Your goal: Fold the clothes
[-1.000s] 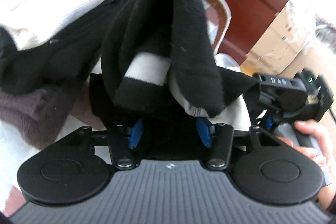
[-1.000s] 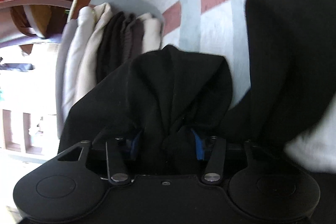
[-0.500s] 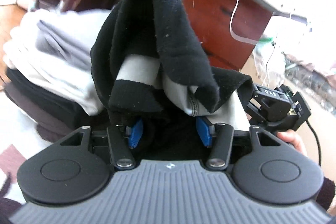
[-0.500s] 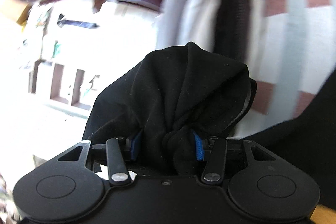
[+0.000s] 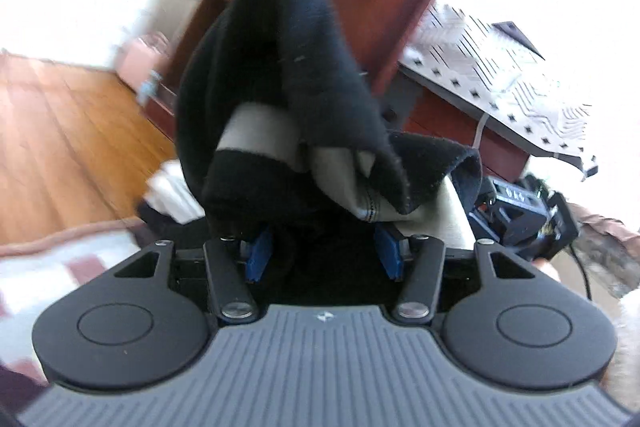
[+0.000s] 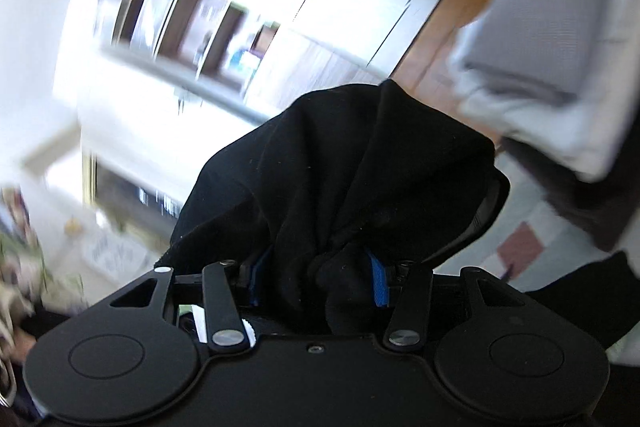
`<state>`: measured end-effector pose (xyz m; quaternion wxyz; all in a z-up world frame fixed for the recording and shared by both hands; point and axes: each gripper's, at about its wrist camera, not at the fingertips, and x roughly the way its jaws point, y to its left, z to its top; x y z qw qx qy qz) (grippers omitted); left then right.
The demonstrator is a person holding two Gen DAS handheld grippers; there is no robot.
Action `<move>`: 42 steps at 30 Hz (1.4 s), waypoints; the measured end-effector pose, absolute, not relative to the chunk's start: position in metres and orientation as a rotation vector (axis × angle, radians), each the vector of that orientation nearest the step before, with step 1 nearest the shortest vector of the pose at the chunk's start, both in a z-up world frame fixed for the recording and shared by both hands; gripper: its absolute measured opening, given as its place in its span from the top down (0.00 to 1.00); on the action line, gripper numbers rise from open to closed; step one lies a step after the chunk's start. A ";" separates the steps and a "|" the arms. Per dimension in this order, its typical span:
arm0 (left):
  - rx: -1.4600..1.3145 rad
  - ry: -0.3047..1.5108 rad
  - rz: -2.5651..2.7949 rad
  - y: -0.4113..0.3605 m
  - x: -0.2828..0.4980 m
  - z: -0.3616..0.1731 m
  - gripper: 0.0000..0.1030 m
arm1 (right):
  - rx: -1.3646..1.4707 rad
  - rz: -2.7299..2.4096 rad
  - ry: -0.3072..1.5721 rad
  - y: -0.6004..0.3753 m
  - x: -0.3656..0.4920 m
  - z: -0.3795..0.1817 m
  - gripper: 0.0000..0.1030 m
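No surely legible text; blurred white characters on the right hand-held gripper (image 5: 520,215).

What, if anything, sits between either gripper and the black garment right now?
Nothing visible. The left gripper is shut on the black garment, bunched fabric between its blue pads. The right gripper is shut on another bunch of that black fabric.

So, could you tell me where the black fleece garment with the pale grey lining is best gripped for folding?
Grip the black fleece garment at a flat outer edge, coming from the side: both grippers, left and right, now clamp thick bunched folds.
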<state>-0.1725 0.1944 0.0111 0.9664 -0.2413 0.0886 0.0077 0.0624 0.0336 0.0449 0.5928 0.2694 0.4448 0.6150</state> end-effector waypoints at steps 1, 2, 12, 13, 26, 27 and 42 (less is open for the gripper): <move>-0.455 0.152 0.058 0.192 -0.183 0.019 0.49 | 0.605 1.466 1.038 0.047 0.059 0.053 0.47; -0.424 0.126 0.099 0.190 -0.193 0.027 0.49 | 0.592 1.501 1.041 0.060 0.056 0.061 0.47; -0.269 0.097 0.307 0.216 -0.248 0.105 0.49 | 0.472 1.722 0.956 0.171 0.038 0.132 0.47; -0.262 0.102 0.317 0.218 -0.242 0.106 0.49 | 0.471 1.728 0.950 0.178 0.037 0.133 0.47; -0.264 0.142 0.526 0.293 -0.285 0.124 0.48 | 0.497 1.810 1.036 0.267 0.025 0.123 0.46; -0.286 0.147 0.553 0.305 -0.283 0.128 0.45 | 0.478 1.809 1.004 0.279 0.025 0.127 0.45; -0.689 0.727 1.013 0.462 -0.293 -0.133 0.14 | -0.127 1.286 0.742 0.316 -0.013 0.063 0.25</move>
